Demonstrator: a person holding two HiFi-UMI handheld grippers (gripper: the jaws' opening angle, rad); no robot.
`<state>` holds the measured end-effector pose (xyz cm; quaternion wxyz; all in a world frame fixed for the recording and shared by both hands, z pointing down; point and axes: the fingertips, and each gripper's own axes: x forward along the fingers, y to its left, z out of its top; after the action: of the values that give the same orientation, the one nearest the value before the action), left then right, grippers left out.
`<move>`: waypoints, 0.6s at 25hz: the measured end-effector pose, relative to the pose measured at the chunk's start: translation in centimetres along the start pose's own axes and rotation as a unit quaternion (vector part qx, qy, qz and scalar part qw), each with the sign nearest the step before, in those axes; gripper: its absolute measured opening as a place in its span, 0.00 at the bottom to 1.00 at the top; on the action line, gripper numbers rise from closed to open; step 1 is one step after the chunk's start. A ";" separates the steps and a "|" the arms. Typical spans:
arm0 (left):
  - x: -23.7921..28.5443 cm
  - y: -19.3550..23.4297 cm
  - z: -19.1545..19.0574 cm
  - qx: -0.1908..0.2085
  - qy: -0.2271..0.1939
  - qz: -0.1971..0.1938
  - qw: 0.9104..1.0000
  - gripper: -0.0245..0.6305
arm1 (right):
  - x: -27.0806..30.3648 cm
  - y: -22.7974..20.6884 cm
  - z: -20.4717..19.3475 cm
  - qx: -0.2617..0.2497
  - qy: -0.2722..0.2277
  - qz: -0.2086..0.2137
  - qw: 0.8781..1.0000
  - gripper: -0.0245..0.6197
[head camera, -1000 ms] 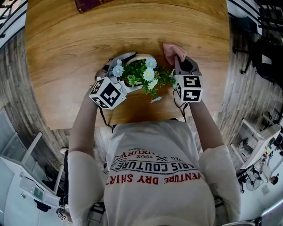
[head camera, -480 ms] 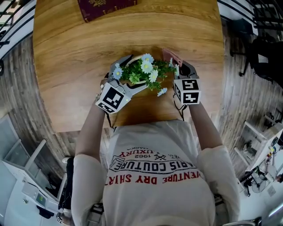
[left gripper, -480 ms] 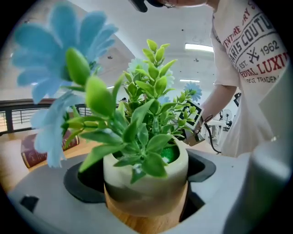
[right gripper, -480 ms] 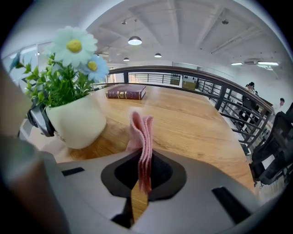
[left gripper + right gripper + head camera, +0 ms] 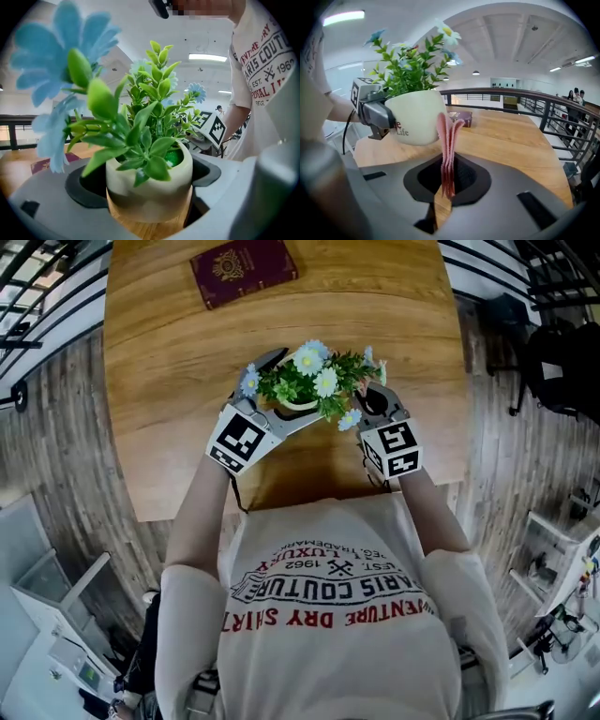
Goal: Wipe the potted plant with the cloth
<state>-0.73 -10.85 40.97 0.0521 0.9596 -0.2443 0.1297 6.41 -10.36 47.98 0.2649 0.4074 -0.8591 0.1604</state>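
Left gripper (image 5: 279, 399): jaws closed on either side of the pot (image 5: 149, 185), gripping its pale wall low down, with the leaves (image 5: 140, 136) and blue flowers (image 5: 56, 84) crowding over the camera. Right gripper (image 5: 445, 187): jaws pinched on the folded pink cloth (image 5: 447, 150), which stands up in a narrow strip from between them. The pot sits over the middle of the table (image 5: 169, 381), close to your body; the views do not settle whether it rests on the wood or is lifted just off it. A red booklet (image 5: 244, 270) lies well apart at the far edge and is no concern. In the right gripper view the top of the cloth comes up at the right flank of the pot, beside the printed side; contact cannot be confirmed. Judgement: the wipe of the pot wall is in hand, hardly begun. To do it well, press the free end of the cloth flat to the wall instead of meeting it edge-on, then draw it along the curve in one slow pass. Hold the pot firm with the left and turn it a little between passes so fresh wall faces the cloth. Go lightly near the rim: the stems overhang there and could snag the cloth or bend. Only a short strip of cloth shows, so watch that the jaw itself does not scrape the pot.
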 end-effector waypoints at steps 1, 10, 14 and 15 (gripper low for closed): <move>-0.1 0.0 0.5 0.004 -0.003 -0.003 1.000 0.81 | -0.1 0.7 0.6 -0.014 -0.009 0.009 1.000 0.09; -1.6 -2.0 3.6 0.044 -0.022 -0.058 0.997 0.81 | -1.7 5.9 3.5 -0.130 -0.075 0.060 0.987 0.09; -2.4 -3.0 4.1 0.048 -0.018 -0.075 0.996 0.81 | -2.0 7.3 3.9 -0.151 -0.092 0.062 0.982 0.09; -2.5 -3.3 4.2 0.047 -0.020 -0.080 0.996 0.81 | -2.0 7.6 4.0 -0.153 -0.096 0.063 0.982 0.09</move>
<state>-0.31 -7.50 36.10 0.0123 0.9798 -0.1616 0.1171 0.15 -6.41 43.10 0.2294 0.3208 -0.9189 0.0037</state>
